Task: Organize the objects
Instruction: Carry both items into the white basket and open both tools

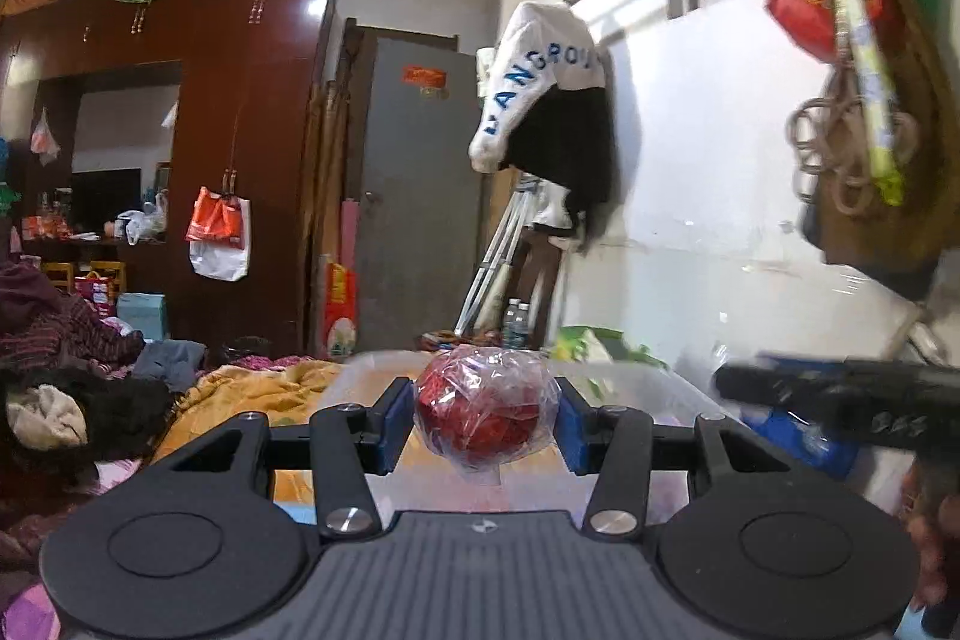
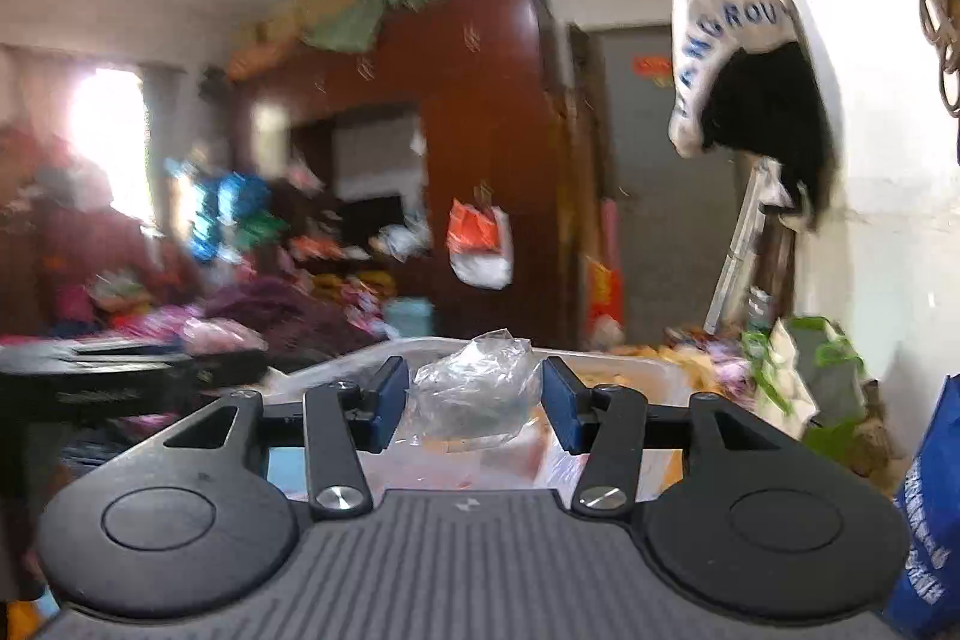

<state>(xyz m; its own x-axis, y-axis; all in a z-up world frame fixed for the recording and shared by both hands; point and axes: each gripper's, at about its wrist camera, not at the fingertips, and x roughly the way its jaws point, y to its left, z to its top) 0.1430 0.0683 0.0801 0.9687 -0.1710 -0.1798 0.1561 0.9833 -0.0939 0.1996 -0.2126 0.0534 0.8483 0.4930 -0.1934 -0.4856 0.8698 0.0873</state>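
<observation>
The left tool is clenched on a red ball wrapped in clear film; both blue pads press against the ball's sides, and a tail of film hangs below it. The ball is held in the air above a clear bin, which sits on a bed with an orange quilt. At the right edge of the left wrist view the other tool shows as a dark, blurred bar.

The right tool grasps a crumpled clear bag. Its pads close on the bag's sides, and the bag bulges up and forward between them. What is inside the bag cannot be told. It too is held above the bin, whose pale rim runs just behind the fingers. The right wrist view is blurred.

Behind, a brown wardrobe carries heaped cloth and boxes on top, and an orange-and-white bag hangs from its door handle. A grey door stands beside it. A white garment with blue letters hangs on a rail by the wall, over something black. A blue bag stands at the right edge of the right wrist view.
</observation>
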